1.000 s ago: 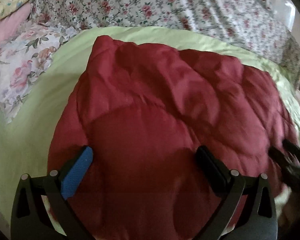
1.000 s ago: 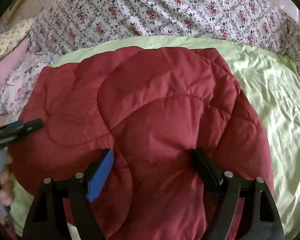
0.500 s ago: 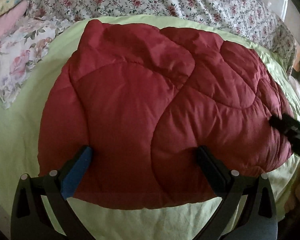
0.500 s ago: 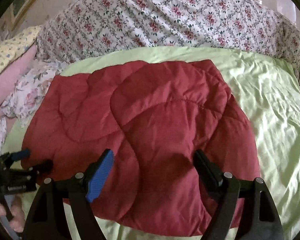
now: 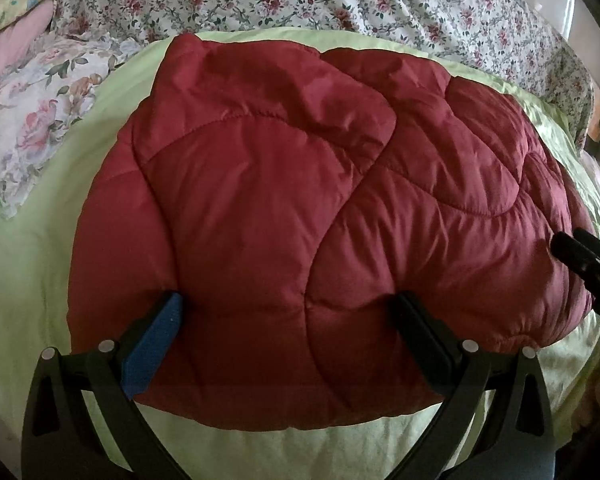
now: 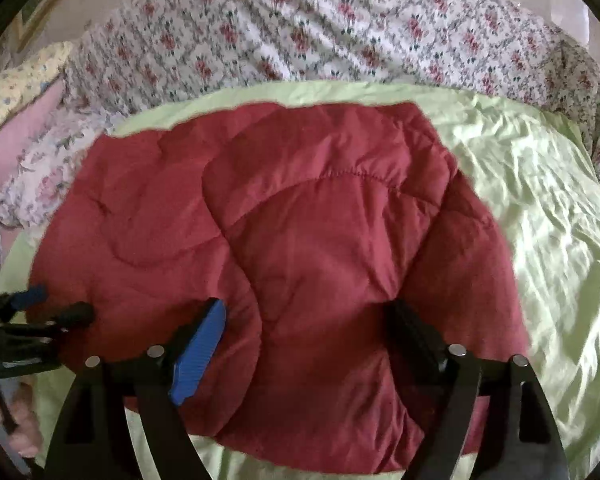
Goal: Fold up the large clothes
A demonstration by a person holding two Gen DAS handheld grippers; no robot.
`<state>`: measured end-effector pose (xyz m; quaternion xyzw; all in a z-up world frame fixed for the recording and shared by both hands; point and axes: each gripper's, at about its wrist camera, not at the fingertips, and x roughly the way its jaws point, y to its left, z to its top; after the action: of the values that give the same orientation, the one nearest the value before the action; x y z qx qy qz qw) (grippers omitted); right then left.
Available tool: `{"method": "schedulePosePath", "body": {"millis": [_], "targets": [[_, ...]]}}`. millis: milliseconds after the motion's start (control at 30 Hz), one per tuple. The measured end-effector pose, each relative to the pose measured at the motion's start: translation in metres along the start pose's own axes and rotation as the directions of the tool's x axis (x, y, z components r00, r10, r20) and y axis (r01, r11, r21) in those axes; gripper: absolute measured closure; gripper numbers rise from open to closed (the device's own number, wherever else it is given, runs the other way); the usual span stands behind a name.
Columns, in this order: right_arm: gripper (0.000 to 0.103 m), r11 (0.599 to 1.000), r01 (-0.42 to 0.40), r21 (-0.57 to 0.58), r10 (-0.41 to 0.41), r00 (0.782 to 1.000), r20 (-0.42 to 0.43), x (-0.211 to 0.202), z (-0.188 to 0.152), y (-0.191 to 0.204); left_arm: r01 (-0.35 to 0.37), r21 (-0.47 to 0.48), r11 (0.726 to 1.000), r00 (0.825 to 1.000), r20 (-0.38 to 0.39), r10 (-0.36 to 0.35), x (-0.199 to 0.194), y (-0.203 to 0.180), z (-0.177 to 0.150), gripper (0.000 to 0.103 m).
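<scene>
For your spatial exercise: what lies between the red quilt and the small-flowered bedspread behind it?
A strip of green sheet separates the quilt from the bedspread; the right wrist view shows it, the left too.

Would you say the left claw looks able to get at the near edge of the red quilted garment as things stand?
Probably yes: the left claw is open over the red quilted garment, with nothing lying across its near edge on the green sheet.

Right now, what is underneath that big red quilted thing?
The red quilted garment lies on a light green sheet that shows all round it. Whatever lies beneath the garment's middle is covered and cannot be seen.
</scene>
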<state>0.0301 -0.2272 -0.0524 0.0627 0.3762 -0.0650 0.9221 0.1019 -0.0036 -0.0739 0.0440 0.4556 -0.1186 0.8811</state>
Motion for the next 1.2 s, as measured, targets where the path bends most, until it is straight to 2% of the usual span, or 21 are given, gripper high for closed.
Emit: {"method": "schedulePosePath", "body": {"millis": [167,233,267,367,433,633,767,833,1033,1200], "targets": [[0.018,1.0,0.014,-0.012,-0.014,0.999,-0.035,0.021,-0.005,-0.003,0.01,-0.006,1.0,1.0,0.022,-0.01,-0.012,0.003,0.001,0.0],[0.017,1.0,0.015,-0.014,-0.016,0.999,-0.031,0.022,-0.006,-0.003,-0.019,-0.015,1.0,0.999,0.045,0.02,-0.016,0.006,0.002,0.0],[0.016,1.0,0.012,-0.011,-0.013,0.999,-0.03,0.022,-0.005,-0.004,-0.035,-0.02,0.999,0.999,0.04,0.036,-0.012,0.009,0.003,0.0],[0.016,1.0,0.006,-0.006,-0.006,0.999,-0.032,0.022,-0.005,-0.005,-0.006,-0.047,0.999,1.0,0.002,0.006,0.004,0.016,0.005,0.0],[0.016,1.0,0.002,-0.002,-0.002,0.999,-0.034,0.021,-0.004,-0.005,-0.018,-0.037,0.999,1.0,0.002,0.018,0.01,0.012,0.005,0.0],[0.017,0.999,-0.039,0.023,0.04,0.999,-0.031,-0.004,-0.004,0.0,-0.027,-0.029,0.999,1.0,0.005,0.027,0.001,0.011,0.003,0.0],[0.017,0.998,-0.059,-0.006,0.059,0.998,-0.03,-0.027,-0.009,0.008,-0.03,-0.027,0.999,1.0,-0.003,0.03,-0.017,0.01,-0.008,0.0],[0.017,0.997,-0.068,-0.032,0.067,0.997,-0.03,-0.04,-0.017,0.013,-0.017,-0.009,1.0,1.0,-0.003,0.017,-0.027,0.006,-0.021,0.0],[0.013,0.993,-0.095,-0.073,0.09,0.993,-0.077,-0.058,-0.055,0.023,-0.045,0.035,0.998,0.998,-0.034,0.047,-0.04,-0.002,-0.051,0.0],[0.013,0.991,-0.11,-0.073,0.104,0.991,-0.084,-0.075,-0.065,0.025,-0.067,0.057,0.996,0.998,-0.016,0.068,-0.068,-0.008,-0.054,0.0]]}}
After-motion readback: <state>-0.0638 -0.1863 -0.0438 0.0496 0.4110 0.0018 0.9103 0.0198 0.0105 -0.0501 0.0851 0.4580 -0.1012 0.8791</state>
